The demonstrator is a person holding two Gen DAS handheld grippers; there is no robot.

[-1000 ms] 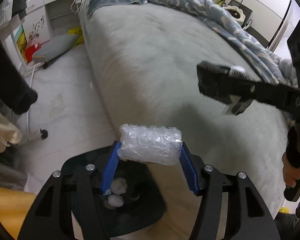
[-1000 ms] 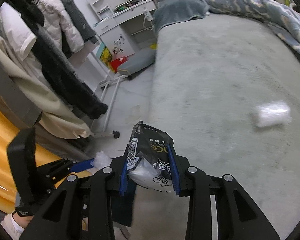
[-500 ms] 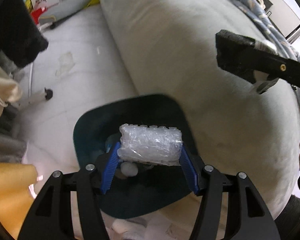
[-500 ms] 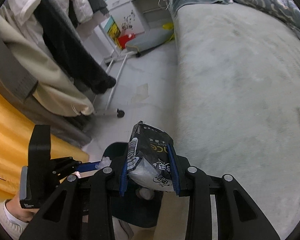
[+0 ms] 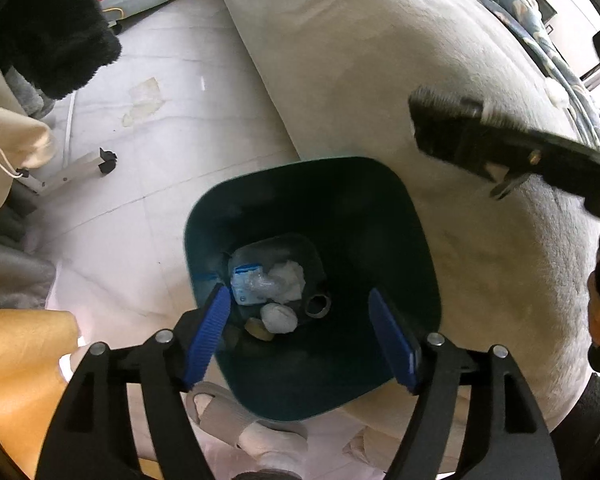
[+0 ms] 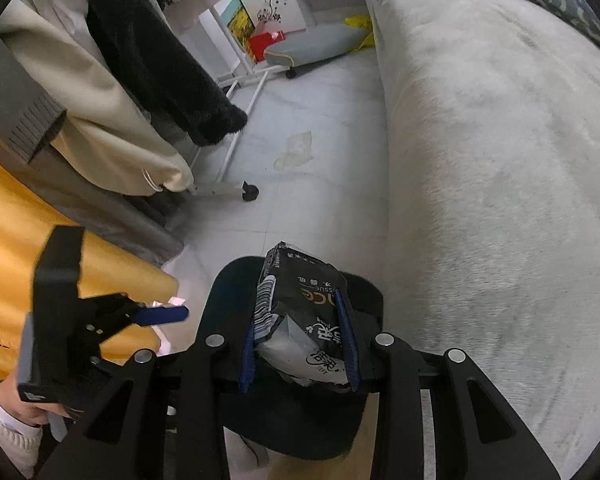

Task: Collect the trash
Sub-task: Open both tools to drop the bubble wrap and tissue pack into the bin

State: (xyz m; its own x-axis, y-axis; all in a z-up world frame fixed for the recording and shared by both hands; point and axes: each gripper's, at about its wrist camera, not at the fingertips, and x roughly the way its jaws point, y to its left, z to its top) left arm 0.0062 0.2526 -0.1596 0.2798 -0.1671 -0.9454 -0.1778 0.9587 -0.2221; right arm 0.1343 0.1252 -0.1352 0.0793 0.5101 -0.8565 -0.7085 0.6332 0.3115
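A dark teal trash bin (image 5: 412,240) stands on the floor beside the bed. Inside lie a bubble wrap roll (image 5: 260,282), white tissue balls (image 5: 279,317) and other scraps. My left gripper (image 5: 300,332) is open and empty, directly above the bin. My right gripper (image 6: 300,340) is shut on a black tissue packet (image 6: 300,312) and holds it above the bin (image 6: 228,296). The left gripper also shows in the right wrist view (image 6: 156,314), at the left. The right gripper's body crosses the left wrist view (image 5: 500,148) at the upper right.
A grey-covered bed (image 5: 440,60) fills the right side. A clothes rack with hanging coats (image 6: 112,80) and its wheeled foot (image 6: 248,190) stand at the left. A yellow cloth (image 6: 40,248) and a slippered foot (image 5: 236,412) are close to the bin.
My left gripper opened and the bubble wrap roll dropped into the bin. Both grippers moved down and over the bin. The right gripper still holds the packet.
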